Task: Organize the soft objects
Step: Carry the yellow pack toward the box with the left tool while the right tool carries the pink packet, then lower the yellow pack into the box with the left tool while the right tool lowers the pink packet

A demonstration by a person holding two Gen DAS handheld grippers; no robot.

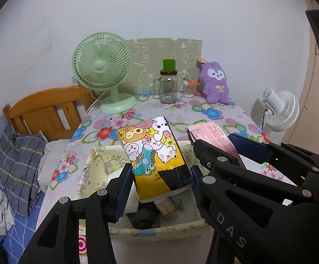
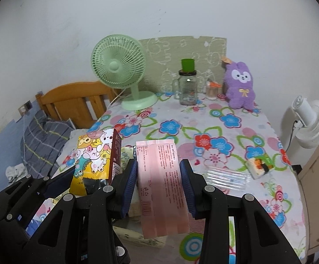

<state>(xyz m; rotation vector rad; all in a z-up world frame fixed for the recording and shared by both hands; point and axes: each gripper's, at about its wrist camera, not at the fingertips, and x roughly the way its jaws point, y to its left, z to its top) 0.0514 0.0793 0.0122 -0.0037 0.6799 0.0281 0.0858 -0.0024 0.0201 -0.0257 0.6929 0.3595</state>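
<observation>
- Over the fabric storage bin (image 1: pixel 97 160) at the near edge of the flowered table (image 2: pixel 236 132), the left gripper (image 1: pixel 161 182) is clamped on a cartoon-printed tissue pack (image 1: pixel 152 154); its blue pads press the pack's two sides, and the pack's lower end hangs above the bin's open mouth
- Just right of the bin, the right gripper (image 2: pixel 158 187) is clenched on a flat pink packet (image 2: pixel 161 182); the packet's lower end sits over the bin's near rim rather than squarely inside
- Inside the bin, dark cloth and a small roll already lie at the bottom; the free room beside them looks tight
- Risk, as I judge it: let go from here, the pink packet could tip off the rim onto the table, because so little of it overhangs the opening
- Both packs are soft; a harder squeeze may crease them, while a slack one lets the glossy wrap slide
- The two grippers stand close together above the bin; lowering both at once could knock one pack against the other
- Well behind the bin, a purple plush toy (image 2: pixel 239 85) waits by the wall, near a glass jar (image 2: pixel 188 88)
</observation>
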